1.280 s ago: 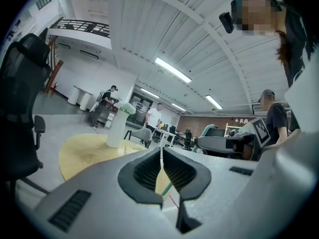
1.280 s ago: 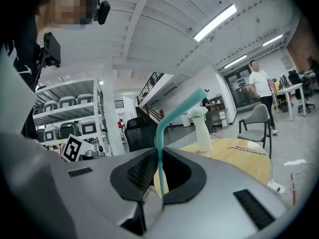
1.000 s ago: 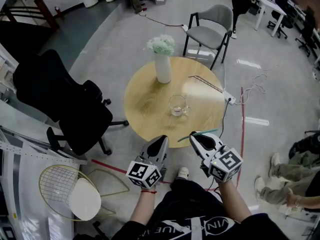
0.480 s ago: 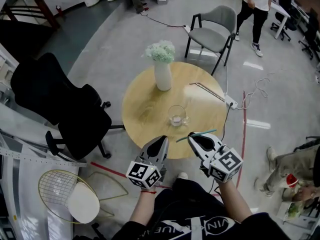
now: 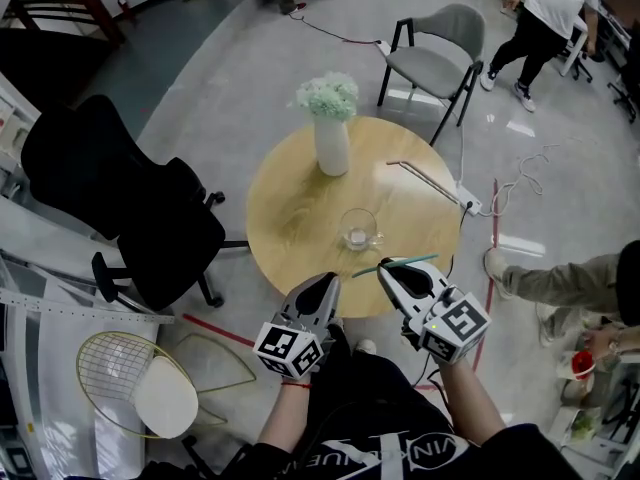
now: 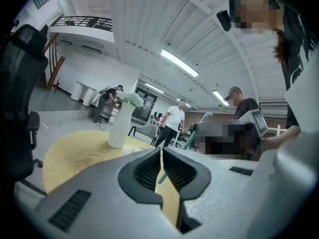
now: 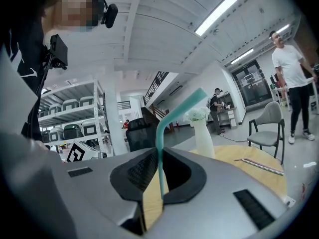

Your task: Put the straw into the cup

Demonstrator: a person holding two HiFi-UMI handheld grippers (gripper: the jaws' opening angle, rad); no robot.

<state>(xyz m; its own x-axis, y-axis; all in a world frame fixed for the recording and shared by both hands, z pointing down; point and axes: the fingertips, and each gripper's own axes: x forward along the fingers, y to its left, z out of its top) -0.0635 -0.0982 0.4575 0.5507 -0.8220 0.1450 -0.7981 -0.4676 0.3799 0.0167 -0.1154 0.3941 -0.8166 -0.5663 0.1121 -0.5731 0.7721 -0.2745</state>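
A clear glass cup stands on the round wooden table, near its front edge. My right gripper is shut on a teal bendy straw, which lies crosswise just short of the cup. In the right gripper view the straw rises upright between the pads, with its top bent to the right. My left gripper hovers at the table's edge, left of the right one, shut with nothing in it. In the left gripper view the teal straw shows beyond my left gripper.
A white vase with pale flowers stands at the back of the table, and two loose straws lie at the right. A black office chair is at the left and a grey chair behind. People stand at the right.
Both grippers have come a little nearer to the table and the cup, with the straw still held. A person in the background has walked to the right.
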